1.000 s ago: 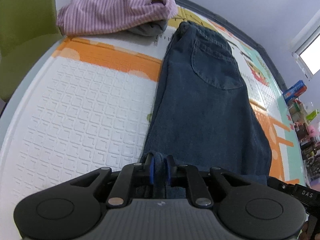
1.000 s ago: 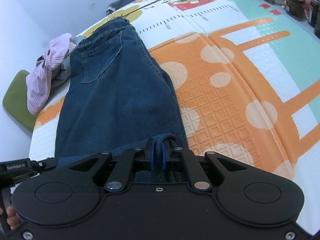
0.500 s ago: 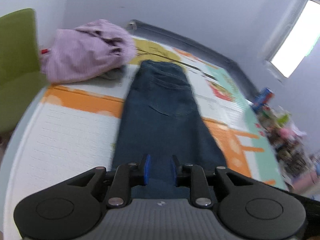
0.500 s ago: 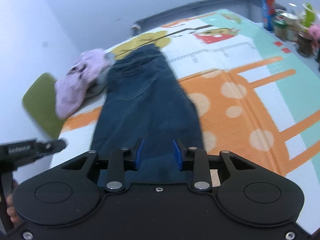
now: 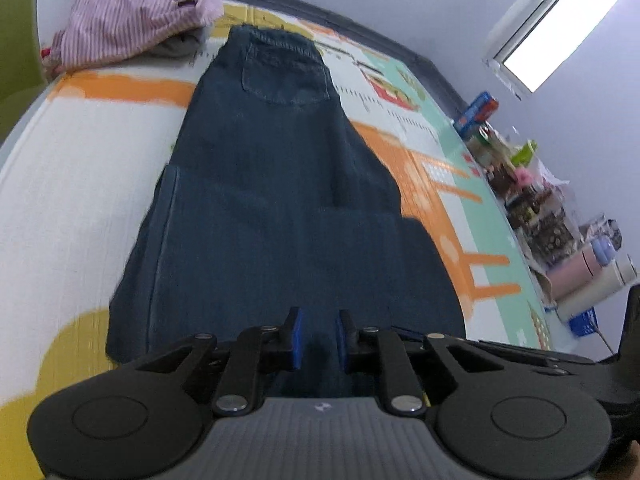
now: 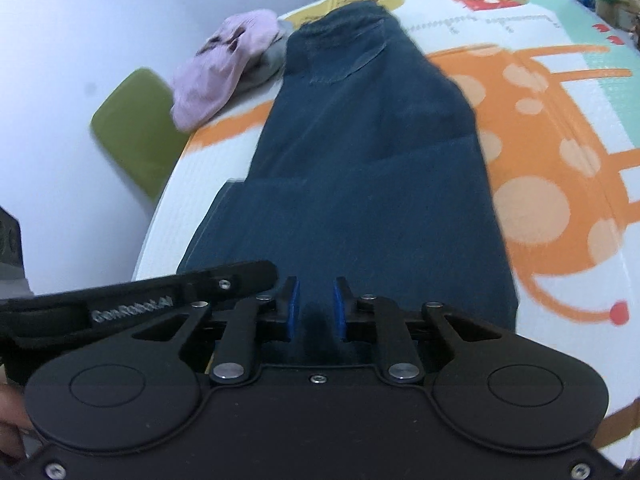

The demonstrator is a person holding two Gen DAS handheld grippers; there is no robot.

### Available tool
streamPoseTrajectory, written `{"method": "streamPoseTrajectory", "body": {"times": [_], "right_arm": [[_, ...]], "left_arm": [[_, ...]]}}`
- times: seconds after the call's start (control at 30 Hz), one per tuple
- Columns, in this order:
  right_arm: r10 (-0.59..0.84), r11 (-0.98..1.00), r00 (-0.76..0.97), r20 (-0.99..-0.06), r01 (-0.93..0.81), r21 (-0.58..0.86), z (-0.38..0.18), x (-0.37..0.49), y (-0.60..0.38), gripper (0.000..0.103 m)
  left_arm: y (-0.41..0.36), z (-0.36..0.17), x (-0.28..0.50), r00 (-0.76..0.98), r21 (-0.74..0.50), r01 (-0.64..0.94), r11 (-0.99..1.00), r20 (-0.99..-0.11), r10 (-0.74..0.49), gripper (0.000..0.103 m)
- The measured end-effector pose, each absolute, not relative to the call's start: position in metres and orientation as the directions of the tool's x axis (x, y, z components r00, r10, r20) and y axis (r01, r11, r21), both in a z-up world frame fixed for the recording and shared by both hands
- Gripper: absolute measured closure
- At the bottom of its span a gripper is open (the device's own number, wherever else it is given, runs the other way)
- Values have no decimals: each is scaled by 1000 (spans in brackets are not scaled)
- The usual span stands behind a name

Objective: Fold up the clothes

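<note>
Dark blue jeans [image 5: 272, 200] lie lengthwise on the play mat [image 5: 80, 168], waistband far, the leg end folded back over the thighs as a second layer [image 6: 360, 232]. My left gripper [image 5: 319, 320] hovers over the near fold. Its blue pads [image 5: 297, 332] stand a little apart and are closing, with only flat denim showing below the gap. My right gripper [image 6: 314, 292] hovers beside it over the same fold, its jaws also closing on nothing. The left gripper's body [image 6: 140, 300] shows in the right wrist view.
A crumpled pink striped garment [image 5: 132, 20] lies on a grey one at the mat's far left corner, beside a green chair [image 6: 136, 128]. Boxes, jars and bottles [image 5: 540, 208] crowd the mat's right edge under a window. Bare mat [image 6: 560, 128] lies on both sides of the jeans.
A second ago both grippers were shut on the jeans' hem. They opened, let it go, and drew back and up; the jaws now stand narrower than half a second ago.
</note>
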State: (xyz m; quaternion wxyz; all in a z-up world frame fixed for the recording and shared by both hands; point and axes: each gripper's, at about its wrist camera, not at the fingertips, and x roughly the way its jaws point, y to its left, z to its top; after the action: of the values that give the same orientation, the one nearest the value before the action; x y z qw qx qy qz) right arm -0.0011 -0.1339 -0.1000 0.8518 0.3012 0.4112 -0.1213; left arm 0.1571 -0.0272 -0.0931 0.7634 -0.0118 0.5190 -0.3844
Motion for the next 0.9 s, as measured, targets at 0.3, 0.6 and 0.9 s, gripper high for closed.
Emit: {"method": "streamPoseTrajectory", "body": {"times": [0.3,0.6,0.9], "right_arm": [[42,805,571,-820,467,366,-108,-5,-119,88],[7,803,496,-868,515,300,-139,3,-119,96],[3,745,504,-864,575,337,-142,-12,-142,103]], "left_arm": [[-20,-107,147,139,-397,552,733,-823,-551,88],[-21,-135,153,118,-348,537,768,-871,-477,99],[6,-131,175,159,-367,476,799,-858,-489,100]]}}
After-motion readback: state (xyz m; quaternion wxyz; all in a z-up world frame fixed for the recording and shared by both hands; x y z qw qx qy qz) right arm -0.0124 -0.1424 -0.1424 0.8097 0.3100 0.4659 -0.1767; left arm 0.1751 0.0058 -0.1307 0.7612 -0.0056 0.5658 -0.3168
